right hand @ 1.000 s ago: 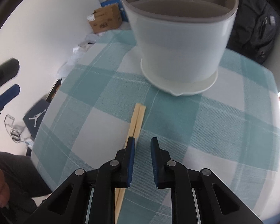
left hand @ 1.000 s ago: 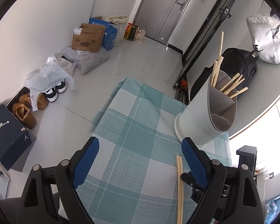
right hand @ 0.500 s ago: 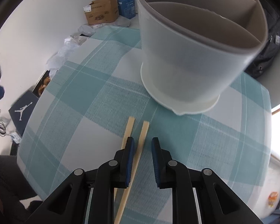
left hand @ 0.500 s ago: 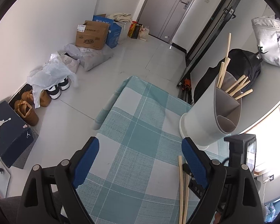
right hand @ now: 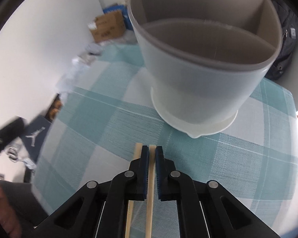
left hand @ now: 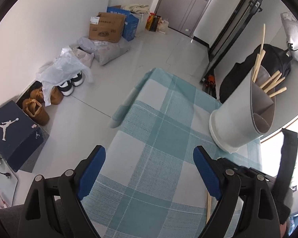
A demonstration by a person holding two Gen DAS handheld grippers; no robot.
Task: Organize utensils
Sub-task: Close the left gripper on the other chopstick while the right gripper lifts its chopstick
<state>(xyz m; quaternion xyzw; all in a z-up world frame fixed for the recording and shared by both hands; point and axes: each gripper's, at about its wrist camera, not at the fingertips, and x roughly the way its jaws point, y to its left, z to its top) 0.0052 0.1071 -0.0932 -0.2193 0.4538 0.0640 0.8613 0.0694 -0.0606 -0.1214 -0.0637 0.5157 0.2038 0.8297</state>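
Wooden chopstick (slim, square-edged) pinched as the right gripper jaws just closed; left gripper gapes, empty.

The right claw, which straddled one chopstick half a second ago, has just closed its jaws onto it, leaving the second chopstick outside on the left.

I see a table under a teal-and-white checked cloth. On it stands a grey utensil holder on its white saucer base, near the far right corner. Two wooden chopsticks are at the near edge, side by side; I cannot tell whether both rest on the cloth.
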